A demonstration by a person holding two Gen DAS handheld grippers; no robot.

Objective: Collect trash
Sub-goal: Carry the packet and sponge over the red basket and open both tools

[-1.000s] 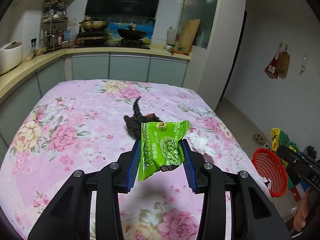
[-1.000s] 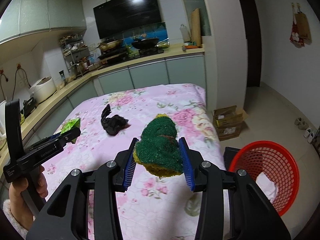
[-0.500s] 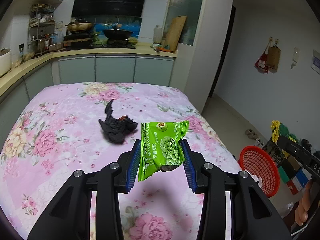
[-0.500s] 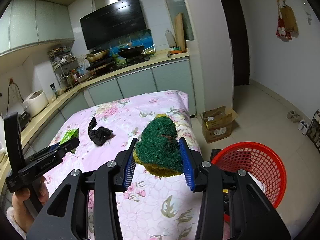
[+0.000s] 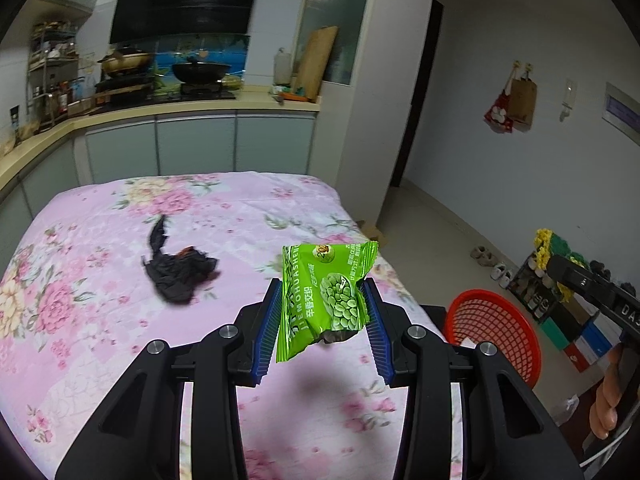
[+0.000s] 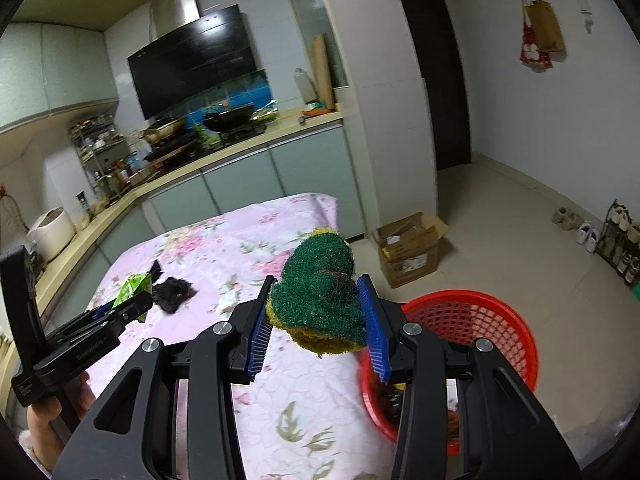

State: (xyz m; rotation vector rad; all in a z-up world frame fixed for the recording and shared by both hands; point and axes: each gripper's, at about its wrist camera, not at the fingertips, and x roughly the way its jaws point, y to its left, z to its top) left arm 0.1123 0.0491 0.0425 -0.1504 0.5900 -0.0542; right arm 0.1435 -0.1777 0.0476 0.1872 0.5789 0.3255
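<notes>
My left gripper (image 5: 320, 312) is shut on a green snack packet (image 5: 326, 298) and holds it above the right part of the floral table (image 5: 100, 360). My right gripper (image 6: 318, 308) is shut on a green and yellow scouring sponge (image 6: 320, 300), held at the table's right edge, just left of the red basket (image 6: 476, 320). A crumpled black wrapper (image 5: 178, 270) lies on the table, left of the packet; it also shows in the right wrist view (image 6: 172, 292). The red basket (image 5: 494, 328) stands on the floor to the table's right.
A cardboard box (image 6: 412, 248) sits on the floor beyond the basket. A shoe rack (image 6: 620, 240) and shoes stand by the right wall. Kitchen counters with a stove (image 5: 160, 88) run behind the table.
Both grippers have swung right toward the red basket with their loads. The basket now looks larger and closer in both views.
</notes>
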